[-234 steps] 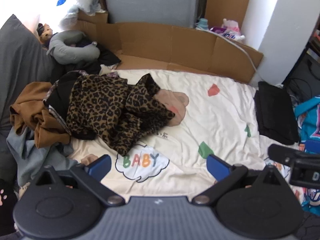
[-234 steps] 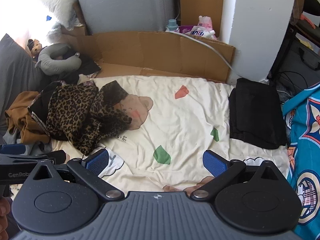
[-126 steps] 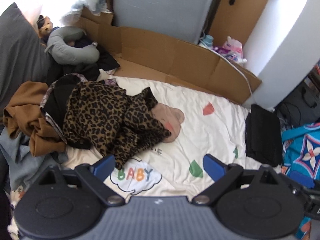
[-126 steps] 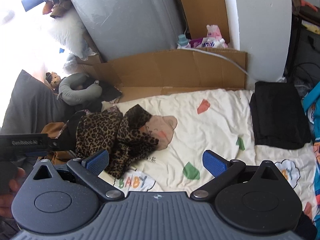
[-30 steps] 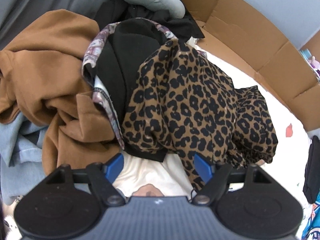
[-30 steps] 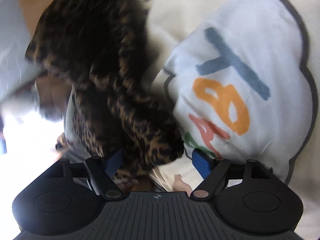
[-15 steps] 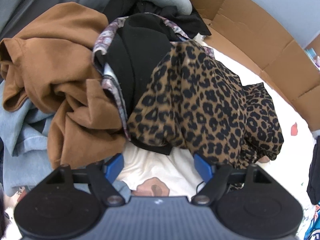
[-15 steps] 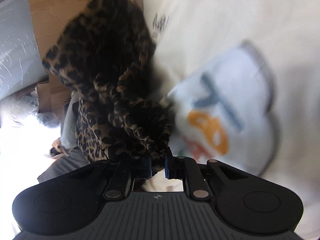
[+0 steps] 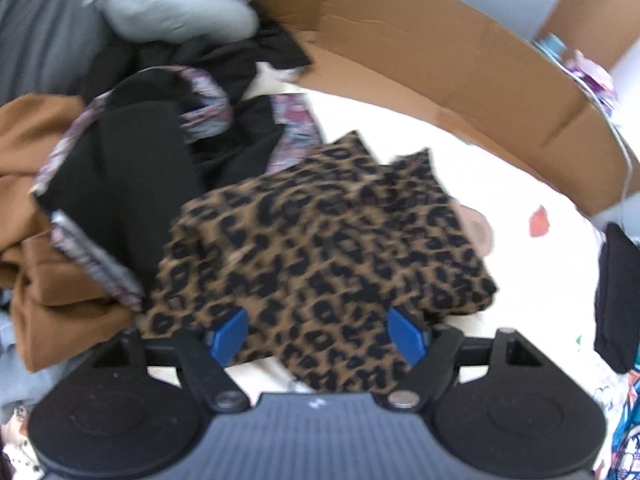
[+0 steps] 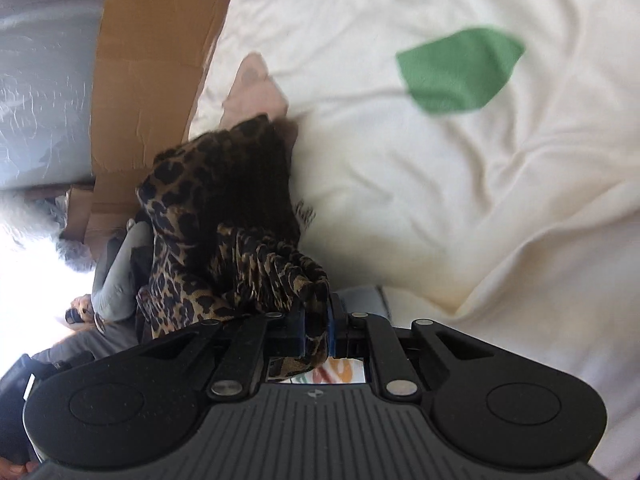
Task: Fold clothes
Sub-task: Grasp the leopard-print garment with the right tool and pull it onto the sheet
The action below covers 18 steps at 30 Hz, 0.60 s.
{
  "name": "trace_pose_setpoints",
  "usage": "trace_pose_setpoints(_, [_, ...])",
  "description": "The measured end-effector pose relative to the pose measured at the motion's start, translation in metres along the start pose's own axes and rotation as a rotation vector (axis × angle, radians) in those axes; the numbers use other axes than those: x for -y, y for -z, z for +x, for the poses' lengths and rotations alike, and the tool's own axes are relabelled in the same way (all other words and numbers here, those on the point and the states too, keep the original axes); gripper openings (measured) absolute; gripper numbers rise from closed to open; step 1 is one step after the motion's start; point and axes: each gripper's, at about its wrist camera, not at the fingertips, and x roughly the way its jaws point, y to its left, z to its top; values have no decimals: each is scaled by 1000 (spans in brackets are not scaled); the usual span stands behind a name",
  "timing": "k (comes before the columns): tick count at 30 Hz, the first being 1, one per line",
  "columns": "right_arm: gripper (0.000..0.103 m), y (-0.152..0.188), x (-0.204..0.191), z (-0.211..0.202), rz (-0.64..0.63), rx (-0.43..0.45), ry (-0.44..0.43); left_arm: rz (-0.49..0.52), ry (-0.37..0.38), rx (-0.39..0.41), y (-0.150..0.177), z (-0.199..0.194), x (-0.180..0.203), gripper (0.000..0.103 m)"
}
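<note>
— What lies on the bed, and how many pieces?

— One leopard-print garment point(image 9: 328, 248) sprawls on the cream printed bedsheet point(image 10: 460, 184). Beside the leopard piece, on its left in the left wrist view, sits a heap of at least four more: one black garment with floral trim point(image 9: 120, 184), one brown garment point(image 9: 44, 264), a pale blue one point(image 9: 24, 376) at the frame's edge, and a dark one under the grey neck pillow point(image 9: 168, 16). One folded black piece point(image 9: 616, 300) lies well apart, on the leopard garment's far right. A cardboard wall point(image 9: 440, 64) runs behind it.

— Which way does the leopard garment run?

— Its long axis slants from the heap toward the near right, one pointed corner aimed at the cardboard.

— And the grippers?

— The right gripper point(image 10: 316, 328) has its jaws clamped on a gathered edge of the leopard garment. The left gripper point(image 9: 318, 336) hovers over the same garment's near edge, jaws wide apart, gripping nothing.
</note>
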Motion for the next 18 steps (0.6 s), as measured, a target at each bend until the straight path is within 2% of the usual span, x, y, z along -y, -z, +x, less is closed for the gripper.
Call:
trace_pose_setpoints(6, [8,-33,11,-34,14,49,15,105,7,-18,-10,18,69,80])
trace_pose_setpoints(11, [8,-59,25,-64,14,101,54,181,-20,-50,-9,46,114,80])
trace_pose_setpoints(18, [8,-89,42,-98,-46,156,151,276,-15,-72,-5,77,169,80])
